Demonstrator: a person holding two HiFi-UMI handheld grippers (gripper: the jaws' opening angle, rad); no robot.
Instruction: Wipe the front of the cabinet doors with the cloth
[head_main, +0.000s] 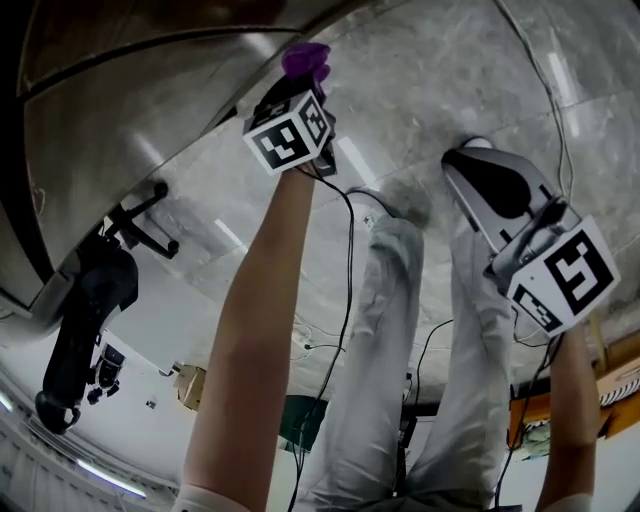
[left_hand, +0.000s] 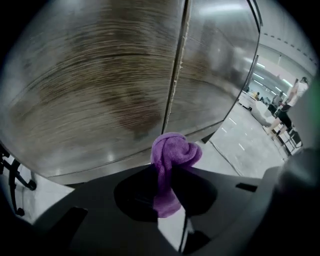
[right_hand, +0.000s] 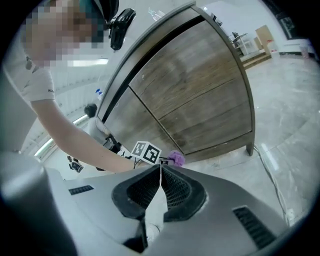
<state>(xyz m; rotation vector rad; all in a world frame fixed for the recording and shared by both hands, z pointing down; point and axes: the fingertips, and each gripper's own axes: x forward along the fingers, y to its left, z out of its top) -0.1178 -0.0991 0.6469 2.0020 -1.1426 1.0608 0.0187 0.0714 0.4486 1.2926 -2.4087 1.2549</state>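
Left hand-held gripper (left_hand: 167, 172) gripped the cloth (left_hand: 173, 150), bunched at its tips, near the bottom of the doors (left_hand: 100, 85); contact unclear. Right hand-held gripper (right_hand: 160, 169) hung apart to the right, jaws closed, empty.

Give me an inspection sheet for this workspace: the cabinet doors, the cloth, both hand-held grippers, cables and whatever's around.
Surface: cabinet doors, wood-grain, closed, narrow seam between them.
Job's things: purple cloth, bunched, close to the doors; contact unclear.
Clutter: black stand near the cabinet's end.
Grippers: left hand-held gripper shut on the purple cloth; right hand-held gripper shut, empty, held back from the cabinet.
Cables: black cable hanging below the left hand-held gripper; pale cable lying on the floor.
Surroundings: grey marble floor; people far off.
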